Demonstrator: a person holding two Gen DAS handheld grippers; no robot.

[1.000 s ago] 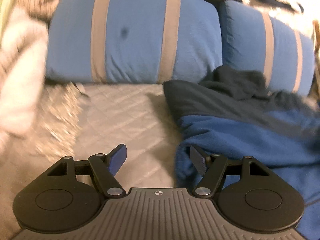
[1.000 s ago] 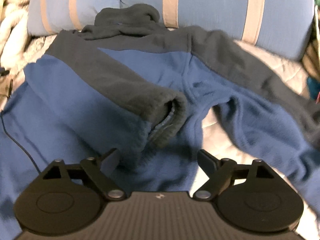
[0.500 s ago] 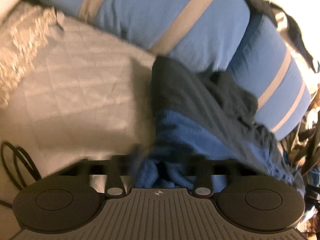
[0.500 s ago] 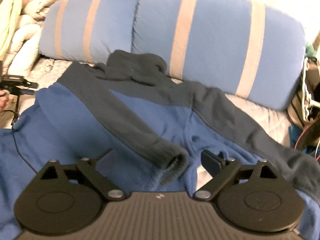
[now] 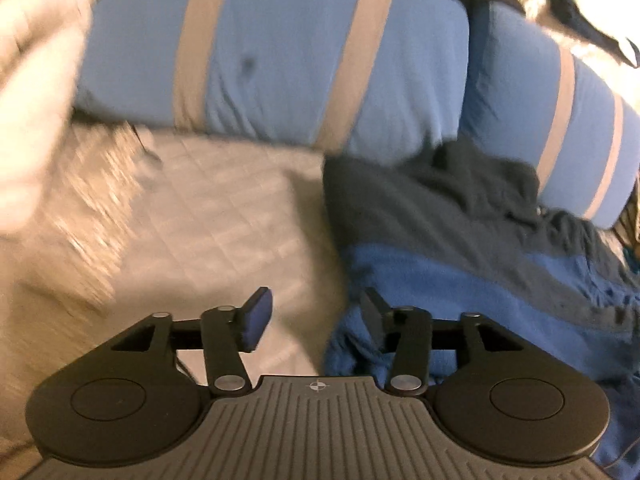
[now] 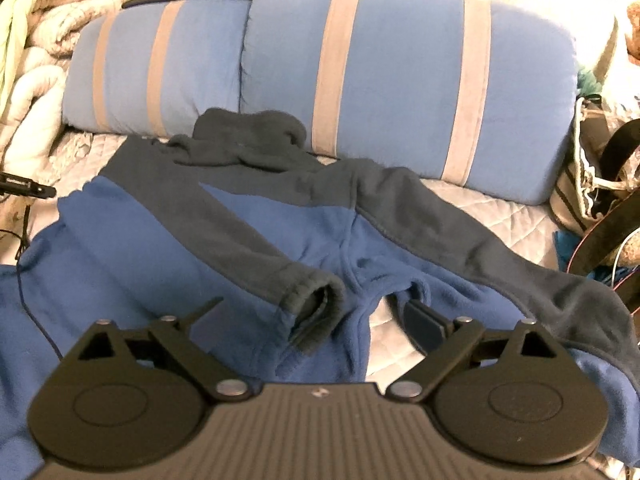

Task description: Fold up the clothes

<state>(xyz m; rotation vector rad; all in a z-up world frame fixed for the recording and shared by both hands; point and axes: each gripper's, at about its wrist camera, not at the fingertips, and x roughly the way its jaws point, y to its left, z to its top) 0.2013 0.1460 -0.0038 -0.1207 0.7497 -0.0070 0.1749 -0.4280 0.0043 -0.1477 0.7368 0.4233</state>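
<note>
A blue fleece jacket (image 6: pixel 160 248) with dark grey shoulders and sleeves lies spread on the bed, its collar (image 6: pixel 248 132) against the pillows. One sleeve is folded across the body, its cuff (image 6: pixel 316 312) just ahead of my right gripper (image 6: pixel 314 304), which hangs wide open above it and holds nothing. The other sleeve (image 6: pixel 480 240) trails out to the right. In the left wrist view the jacket (image 5: pixel 460 280) fills the right side. My left gripper (image 5: pixel 313 296) hovers at its left edge, jaws opening, with only quilt between them.
Two blue pillows with tan stripes (image 6: pixel 400 80) (image 5: pixel 280 60) stand along the back. The grey quilted bedcover (image 5: pixel 220 220) lies bare left of the jacket. Pale blankets (image 6: pixel 40 40) pile up far left, a bag with straps (image 6: pixel 592 184) stands right, and a thin black cable (image 6: pixel 24 280) crosses the jacket's left part.
Half a second ago my left gripper was pinched down on the jacket's edge; now its jaws are apart and it has drawn back. My right gripper has risen, showing more of the pillows.
</note>
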